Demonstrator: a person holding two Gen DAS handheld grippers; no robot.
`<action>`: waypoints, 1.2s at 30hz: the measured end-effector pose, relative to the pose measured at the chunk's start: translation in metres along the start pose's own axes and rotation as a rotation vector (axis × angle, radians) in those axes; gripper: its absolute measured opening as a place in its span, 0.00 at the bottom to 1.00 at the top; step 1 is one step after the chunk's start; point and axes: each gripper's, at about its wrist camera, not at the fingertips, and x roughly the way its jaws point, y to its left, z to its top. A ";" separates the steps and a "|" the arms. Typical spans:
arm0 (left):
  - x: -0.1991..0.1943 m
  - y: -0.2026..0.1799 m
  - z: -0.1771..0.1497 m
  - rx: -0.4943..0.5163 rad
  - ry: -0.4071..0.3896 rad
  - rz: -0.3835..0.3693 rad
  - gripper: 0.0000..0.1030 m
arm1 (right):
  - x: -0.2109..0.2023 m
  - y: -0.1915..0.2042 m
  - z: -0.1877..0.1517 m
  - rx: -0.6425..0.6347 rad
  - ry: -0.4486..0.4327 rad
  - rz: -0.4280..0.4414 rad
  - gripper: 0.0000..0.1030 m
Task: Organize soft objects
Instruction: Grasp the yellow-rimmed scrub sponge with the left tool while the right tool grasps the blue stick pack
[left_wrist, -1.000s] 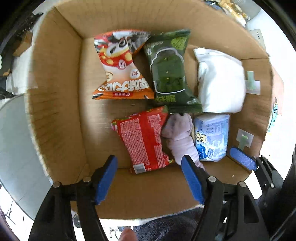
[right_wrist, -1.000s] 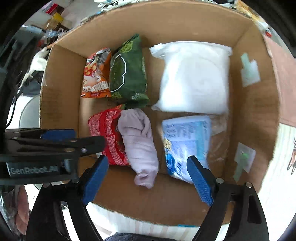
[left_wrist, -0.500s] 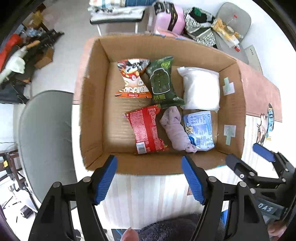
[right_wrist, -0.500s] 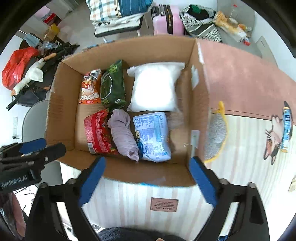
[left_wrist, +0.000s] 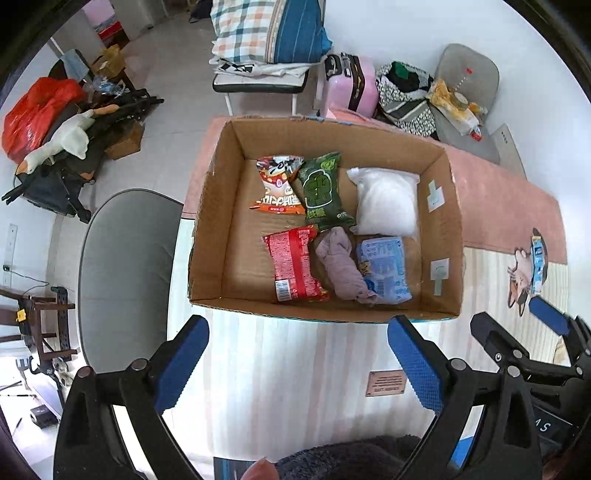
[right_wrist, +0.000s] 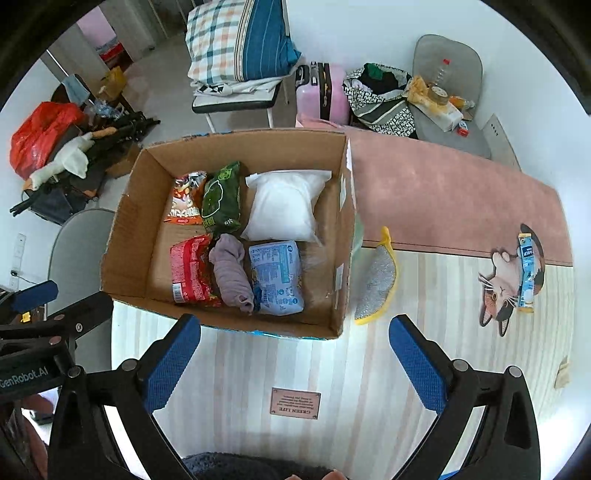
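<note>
Cluttered floor space with a chair (right_wrist: 236, 99) of folded bedding and a pink suitcase (right_wrist: 325, 92) lies beyond the bench (right_wrist: 443, 332), whose top is covered by a pink and striped mat. On it sits a cardboard box (right_wrist: 122, 236) holding an orange snack bag (left_wrist: 279, 184), a green packet (left_wrist: 323, 192) and a white pouch (left_wrist: 386, 203) along the far row, with a red packet (left_wrist: 295, 264), a rolled lilac cloth (left_wrist: 341, 264) and a blue packet (left_wrist: 384, 269) side by side nearer. A yellow-edged scrubbing pad (right_wrist: 376, 280) lies just outside the box's right wall. The left gripper (left_wrist: 297, 358) and right gripper (right_wrist: 293, 354) hover above the bench on the near side of the box, jaws spread wide, holding nothing.
</note>
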 end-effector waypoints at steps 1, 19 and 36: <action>-0.004 -0.004 -0.001 0.000 -0.009 0.008 0.96 | -0.003 -0.005 -0.001 0.009 -0.002 0.018 1.00; 0.084 -0.282 0.060 0.639 0.094 0.181 0.96 | 0.019 -0.273 -0.028 0.470 0.062 0.030 1.00; 0.259 -0.349 0.050 0.700 0.628 0.206 0.96 | 0.071 -0.403 -0.024 0.615 0.097 -0.020 1.00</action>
